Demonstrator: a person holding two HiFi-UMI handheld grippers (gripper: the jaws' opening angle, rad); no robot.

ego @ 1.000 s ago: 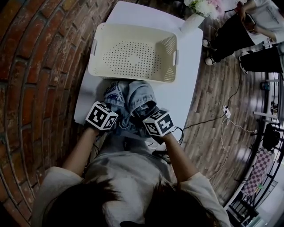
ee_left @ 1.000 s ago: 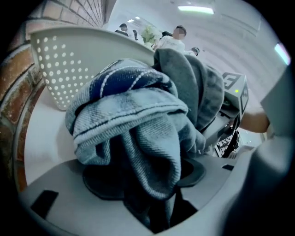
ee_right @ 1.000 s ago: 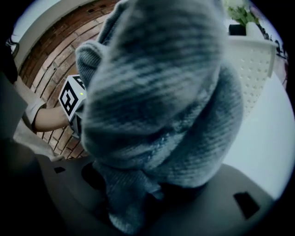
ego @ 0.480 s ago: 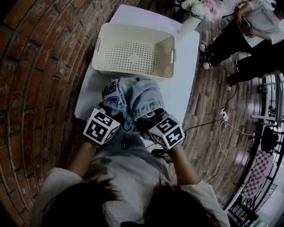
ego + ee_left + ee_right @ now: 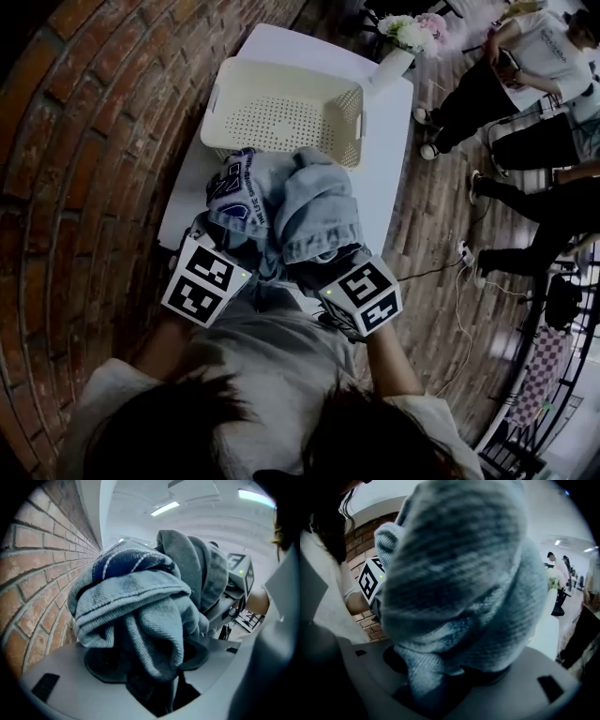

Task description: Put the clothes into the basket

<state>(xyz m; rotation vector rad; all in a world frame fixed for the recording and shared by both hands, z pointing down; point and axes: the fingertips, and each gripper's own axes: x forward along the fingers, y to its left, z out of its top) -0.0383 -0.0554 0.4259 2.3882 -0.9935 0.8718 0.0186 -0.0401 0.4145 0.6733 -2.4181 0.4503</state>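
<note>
**Carrying the bundle over the near rim**

The white table (image 5: 398,169) runs away from the person, with a brick wall (image 5: 84,187) along its left side. The cream perforated basket (image 5: 286,75) sits empty on its far half. A vase of flowers (image 5: 401,47) stands just beyond the basket's far right corner.

The clothes (image 5: 305,202) are a bundle of pale denim with a darker blue printed piece on its left. They are held up on the near side of the basket. In the head view the bundle's far edge overlaps the basket's near rim.

The left gripper (image 5: 211,272) is clamped on the bundle's near left part. The right gripper (image 5: 352,286) is clamped on its near right part. In each gripper view, thick folds of cloth fill the space between the jaws.

The step in hand looks like the carry to the basket. To do it well, both grippers should travel away from the person together and keep their spacing, so the bundle neither stretches nor sags. Any loose folds should stay above the near rim until the whole mass is over the perforated floor. The carry should also keep left of the vase. Only then should the bundle come down, with both pairs of jaws letting go at the same time so that no sleeve or leg drapes over the wall
</note>
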